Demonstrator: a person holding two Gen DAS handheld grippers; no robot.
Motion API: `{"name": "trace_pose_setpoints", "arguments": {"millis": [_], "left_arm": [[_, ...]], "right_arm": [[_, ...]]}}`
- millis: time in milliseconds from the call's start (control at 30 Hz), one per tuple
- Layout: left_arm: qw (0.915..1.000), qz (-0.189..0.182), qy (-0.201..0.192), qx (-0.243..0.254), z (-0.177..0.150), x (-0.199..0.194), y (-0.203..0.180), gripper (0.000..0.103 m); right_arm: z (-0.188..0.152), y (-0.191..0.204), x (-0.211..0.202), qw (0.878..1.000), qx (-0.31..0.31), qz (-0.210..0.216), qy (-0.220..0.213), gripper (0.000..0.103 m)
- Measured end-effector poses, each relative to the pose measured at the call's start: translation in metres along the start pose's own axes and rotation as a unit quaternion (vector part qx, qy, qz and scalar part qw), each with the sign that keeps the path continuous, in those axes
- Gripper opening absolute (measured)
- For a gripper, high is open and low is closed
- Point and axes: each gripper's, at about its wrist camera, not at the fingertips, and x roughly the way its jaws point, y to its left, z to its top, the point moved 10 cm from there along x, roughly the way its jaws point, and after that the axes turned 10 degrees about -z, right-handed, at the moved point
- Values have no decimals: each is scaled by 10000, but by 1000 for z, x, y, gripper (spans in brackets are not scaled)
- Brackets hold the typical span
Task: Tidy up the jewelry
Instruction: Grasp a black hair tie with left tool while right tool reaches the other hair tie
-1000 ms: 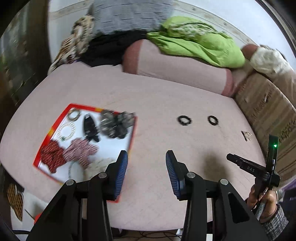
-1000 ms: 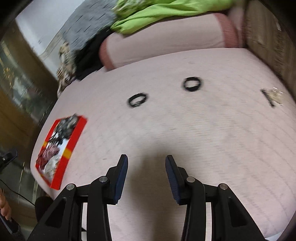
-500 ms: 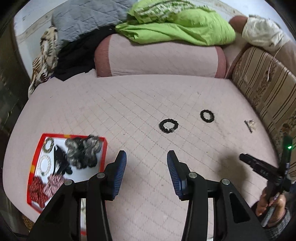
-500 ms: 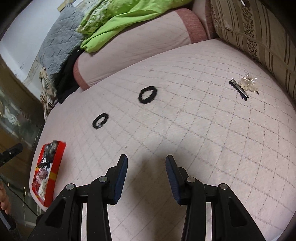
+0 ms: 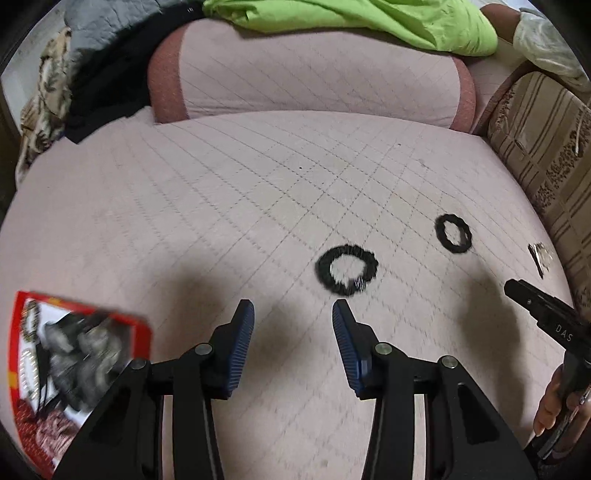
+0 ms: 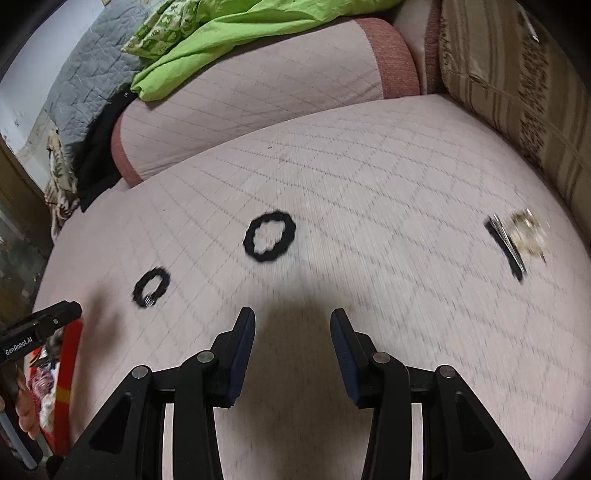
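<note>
Two black hair ties lie on the pink quilted mattress. The nearer tie [image 5: 347, 268] with a small metal charm lies just ahead and right of my open, empty left gripper [image 5: 292, 318]; it also shows in the right wrist view [image 6: 151, 286]. The second tie [image 5: 453, 233] [image 6: 270, 236] lies ahead and left of my open, empty right gripper [image 6: 292, 326]. A black hair clip with a clear ornament [image 6: 515, 242] [image 5: 540, 255] lies to the right. A red-rimmed tray [image 5: 22, 306] holds several scrunchies and bracelets at the left.
A pink bolster [image 5: 314, 74] with a green blanket [image 5: 351, 18] lies at the back. Dark and grey cloths [image 5: 96, 74] are piled at the back left. A striped cushion [image 5: 546, 147] borders the right side. The mattress [image 5: 221, 206] edge runs near me.
Both grippers have moved forward and lower toward the mattress. The hair ties now look larger and closer. The tray has slid to the left edge of the left wrist view. Both jaws stayed open.
</note>
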Motion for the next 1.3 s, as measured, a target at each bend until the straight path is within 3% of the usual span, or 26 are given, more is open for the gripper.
{"name": "trace_pose_setpoints", "arguments": {"millis": [433, 700, 867, 933, 967, 1000, 1100, 1300], "left_arm": [[9991, -236, 324, -98, 21, 82, 4, 36], [9997, -156, 138, 95, 28, 95, -2, 36], [9996, 115, -85, 245, 26, 96, -6, 38], [9994, 191, -77, 272, 25, 96, -8, 38], [9993, 200, -55, 299, 25, 95, -10, 28], [9994, 156, -16, 323, 23, 95, -13, 8], [9996, -20, 84, 260, 17, 86, -21, 7], [9997, -244, -26, 80, -2, 44, -30, 7]], "right_arm": [[46, 15, 60, 9993, -275, -252, -14, 46], [50, 20, 78, 9963, -628, -573, -125, 46], [50, 24, 85, 9922, -864, -865, -228, 46], [51, 27, 86, 9907, -926, -959, -274, 36], [52, 27, 86, 9904, -920, -984, -306, 31], [52, 27, 84, 9906, -900, -985, -316, 18], [51, 23, 77, 9933, -711, -859, -293, 8], [35, 19, 43, 9974, -406, -526, -277, 8]]}}
